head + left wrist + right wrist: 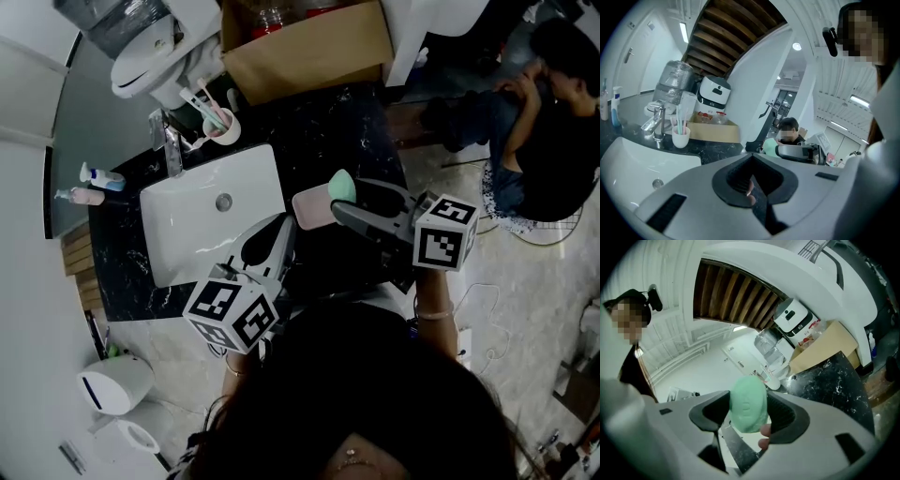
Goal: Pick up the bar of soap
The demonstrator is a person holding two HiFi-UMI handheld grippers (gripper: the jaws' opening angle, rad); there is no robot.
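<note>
The pale green bar of soap (342,185) is lifted above the black counter, pinched between the pads of my right gripper (337,196). In the right gripper view the soap (749,403) stands on edge between the two dark pads, and my right gripper (749,414) is shut on it. Just below it on the counter lies the pink soap dish (312,207). My left gripper (282,225) hovers over the sink's right edge; its jaws (751,157) meet with nothing between them. The left gripper view also catches the soap (768,145) to its right.
A white sink (187,234) with a faucet (172,148) fills the counter's left part. Behind it stand a cup of toothbrushes (223,123), bottles (94,187) and a cardboard box (309,47). A person (553,122) sits at the right, beyond the counter (328,131).
</note>
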